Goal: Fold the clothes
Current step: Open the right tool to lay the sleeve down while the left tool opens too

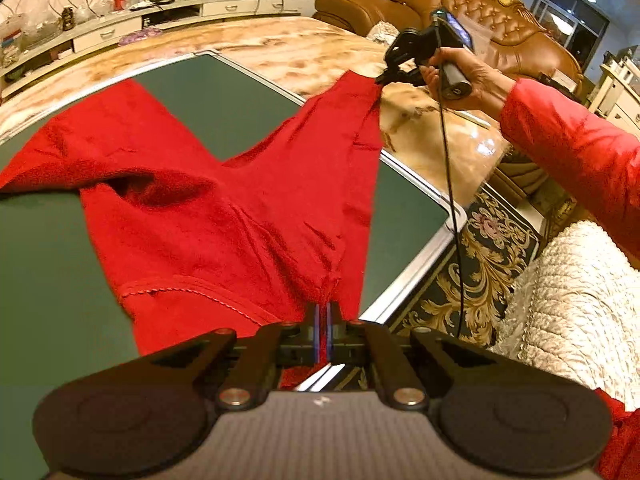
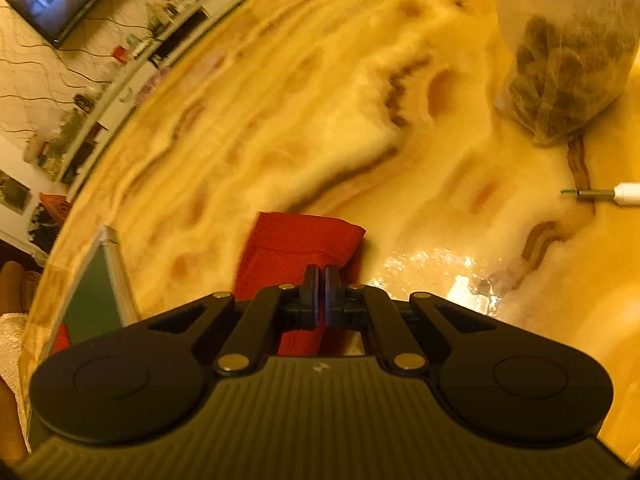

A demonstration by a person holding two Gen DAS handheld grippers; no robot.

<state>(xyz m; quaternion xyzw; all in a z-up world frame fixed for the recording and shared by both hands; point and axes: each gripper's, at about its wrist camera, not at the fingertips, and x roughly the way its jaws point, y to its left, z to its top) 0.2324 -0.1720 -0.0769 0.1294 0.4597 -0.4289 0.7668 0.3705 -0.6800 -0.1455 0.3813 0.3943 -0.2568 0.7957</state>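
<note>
Red pants point(image 1: 224, 216) sprawl on green mat point(image 1: 48, 280), right leg lifted toward 1 o'clock: left gripper point(image 1: 323, 312) clenched on waistband, right gripper point(image 2: 322, 276) clenched on hem, likely stretching that leg taut for folding.

Open green board surface point(image 1: 48, 280) lies bare to the left of the spread red fleece garment point(image 1: 224, 216), and another bare green wedge sits between its two raised legs. Beyond the board's silver metal rim point(image 1: 416, 176), the glossy yellow-and-cream marble tabletop point(image 2: 320, 100) is wide and free across its middle. A clear plastic bag of brown lumps point(image 2: 568, 52) stands at the far right, and a white-handled thin tool point(image 2: 600, 194) lies just nearer. A black cable point(image 1: 450, 184) dangles over the board's right edge.
</note>
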